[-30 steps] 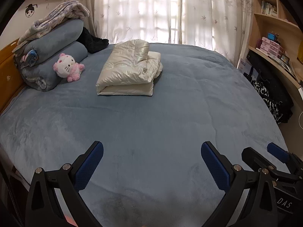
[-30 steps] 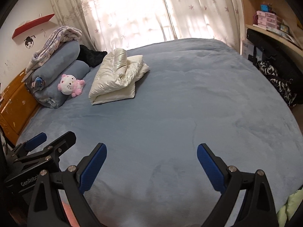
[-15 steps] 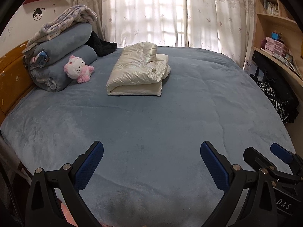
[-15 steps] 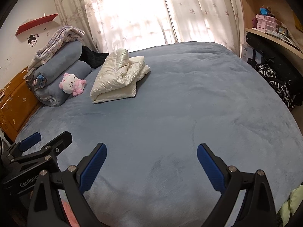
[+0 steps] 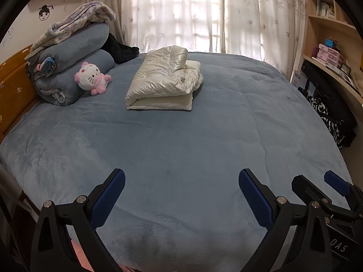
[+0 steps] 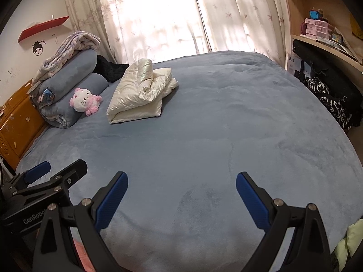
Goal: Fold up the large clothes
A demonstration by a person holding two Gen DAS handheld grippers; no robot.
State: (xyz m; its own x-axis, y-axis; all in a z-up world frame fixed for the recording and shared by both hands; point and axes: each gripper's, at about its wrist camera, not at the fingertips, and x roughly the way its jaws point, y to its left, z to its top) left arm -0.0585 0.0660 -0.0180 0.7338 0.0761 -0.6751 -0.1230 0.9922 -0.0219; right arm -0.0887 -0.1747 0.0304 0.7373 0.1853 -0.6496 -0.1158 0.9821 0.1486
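A shiny cream puffer jacket (image 5: 164,82) lies folded on the blue-grey plush bed (image 5: 181,140), in the upper middle of the left wrist view. Left of it, a pink-and-white plush cat (image 5: 91,78) leans against rolled blue-grey blankets (image 5: 74,68). At the bottom of the frame, the left claw (image 5: 181,188) and right claw (image 6: 181,190) hang released and empty, jaws wide apart, above the bed's near edge.

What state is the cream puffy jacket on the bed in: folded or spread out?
Folded: the cream jacket lies as a compact stacked bundle, layers showing along its near edge, on the blue bed.
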